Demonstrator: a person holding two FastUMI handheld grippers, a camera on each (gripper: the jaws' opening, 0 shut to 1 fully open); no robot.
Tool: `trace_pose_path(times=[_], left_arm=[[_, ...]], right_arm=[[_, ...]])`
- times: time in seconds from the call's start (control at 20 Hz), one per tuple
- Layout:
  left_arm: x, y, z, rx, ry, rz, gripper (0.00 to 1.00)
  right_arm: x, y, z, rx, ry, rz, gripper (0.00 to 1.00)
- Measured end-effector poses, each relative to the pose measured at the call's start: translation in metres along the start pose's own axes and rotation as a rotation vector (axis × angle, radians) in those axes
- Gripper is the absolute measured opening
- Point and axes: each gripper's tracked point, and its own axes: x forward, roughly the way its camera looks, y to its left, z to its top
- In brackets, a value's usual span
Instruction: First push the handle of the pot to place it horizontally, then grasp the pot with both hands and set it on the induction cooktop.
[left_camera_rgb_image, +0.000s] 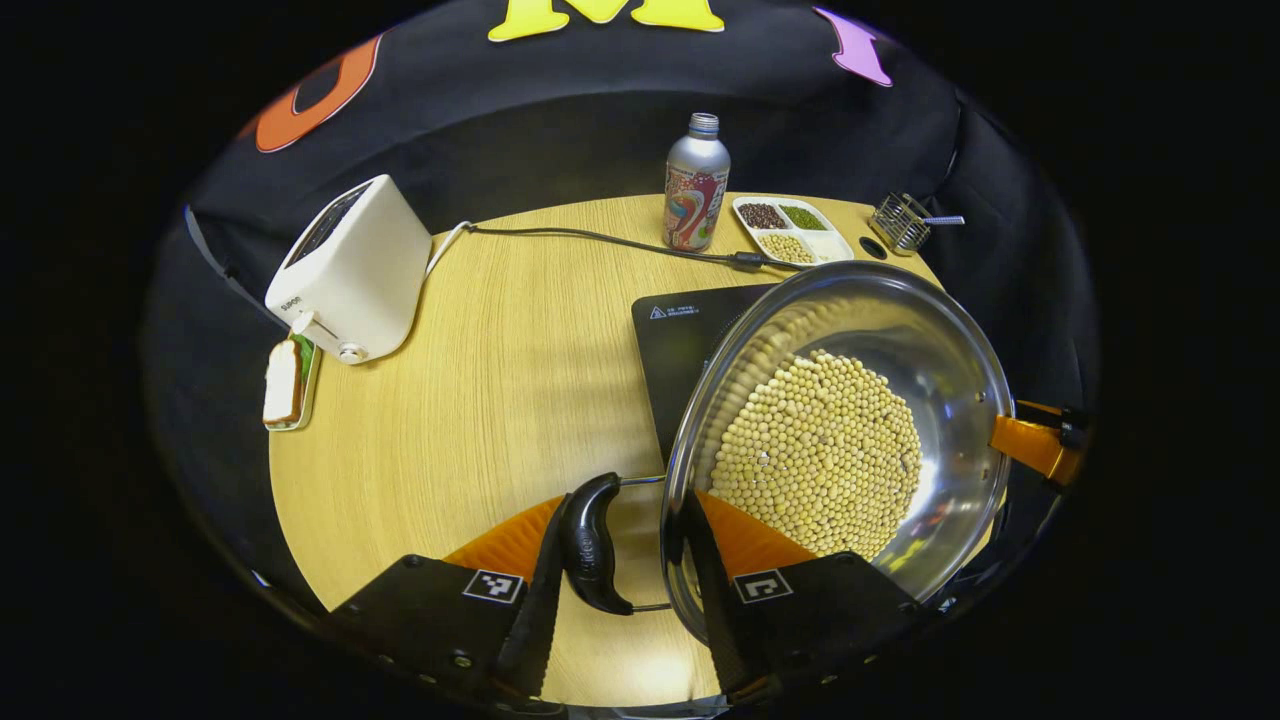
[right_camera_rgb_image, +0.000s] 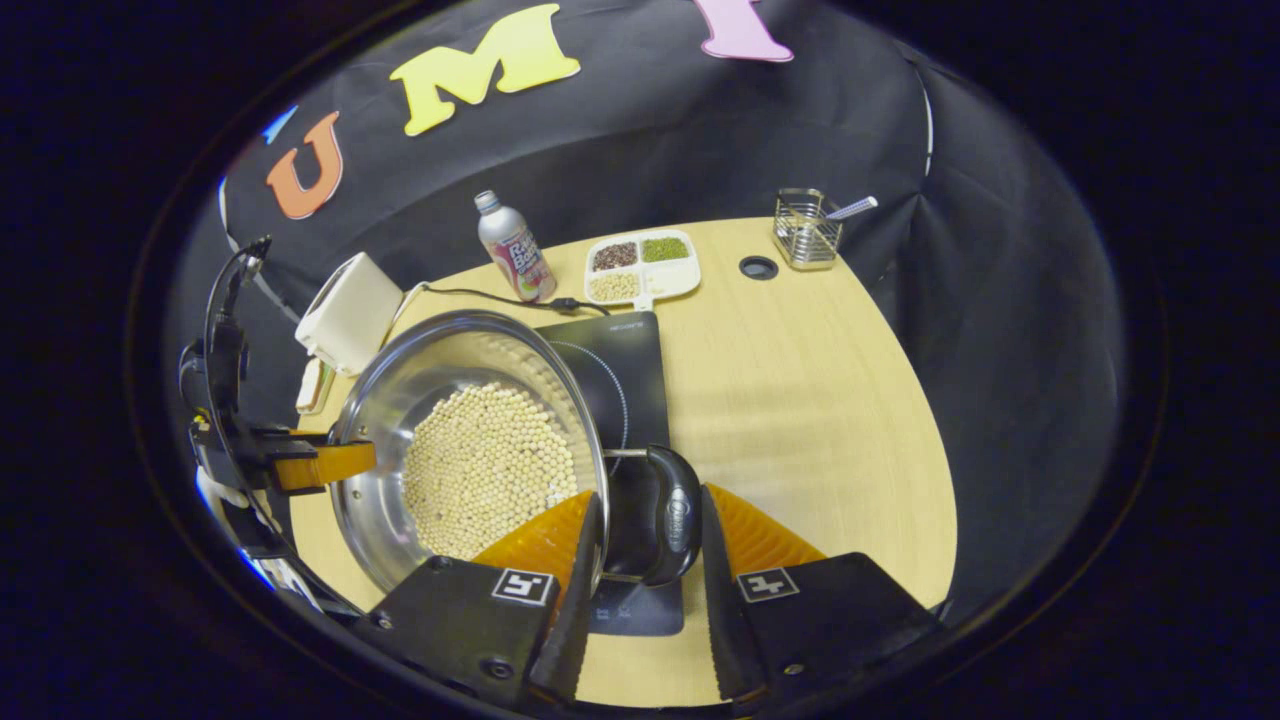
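Note:
A steel pot (left_camera_rgb_image: 930, 350) holding several pale beans (left_camera_rgb_image: 820, 460) hangs tilted over the near left part of the black induction cooktop (left_camera_rgb_image: 680, 350). My left gripper (left_camera_rgb_image: 622, 520) is shut on the pot's black side handle (left_camera_rgb_image: 590, 545); one finger lies outside the handle and the other inside the pot rim. In the right gripper view the pot (right_camera_rgb_image: 420, 380) covers the left side of the cooktop (right_camera_rgb_image: 620, 370). My right gripper (right_camera_rgb_image: 650, 500) is shut the same way on the opposite black handle (right_camera_rgb_image: 670, 515). Each gripper shows across the pot: right gripper (left_camera_rgb_image: 1035, 440), left gripper (right_camera_rgb_image: 310, 462).
On the round wooden table (left_camera_rgb_image: 500, 400) stand a white toaster (left_camera_rgb_image: 350, 270), a sandwich on a small plate (left_camera_rgb_image: 285, 385), a metal bottle (left_camera_rgb_image: 697, 185), a divided dish of beans (left_camera_rgb_image: 790, 230) and a wire basket (left_camera_rgb_image: 900, 222). A black cable (left_camera_rgb_image: 600, 238) runs along the back.

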Motion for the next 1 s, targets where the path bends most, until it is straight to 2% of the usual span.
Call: trace_pose_path(times=[0.5,0.65,0.7,0.75,0.85,1.0], left_arm=[[-0.008,-0.002,-0.008,-0.037,0.023,0.043,0.61],[-0.006,-0.004,-0.005,-0.031,0.012,0.05,0.61],[-0.012,-0.004,-0.005,-0.029,0.01,0.054,0.57],[-0.016,-0.003,-0.005,-0.029,0.003,0.058,0.61],[-0.017,-0.003,-0.007,-0.031,-0.024,0.063,0.61],[-0.014,-0.003,-0.008,-0.023,-0.033,0.067,0.62]], right_arm=[[0.039,-0.009,0.037,-0.076,0.025,0.04,0.5],[0.046,-0.014,0.045,-0.092,-0.002,0.046,0.51],[0.045,-0.016,0.046,-0.093,-0.013,0.051,0.5],[0.048,-0.017,0.045,-0.092,-0.012,0.056,0.51],[0.048,-0.019,0.044,-0.118,-0.022,0.074,0.51],[0.05,-0.019,0.044,-0.091,-0.038,0.093,0.52]])
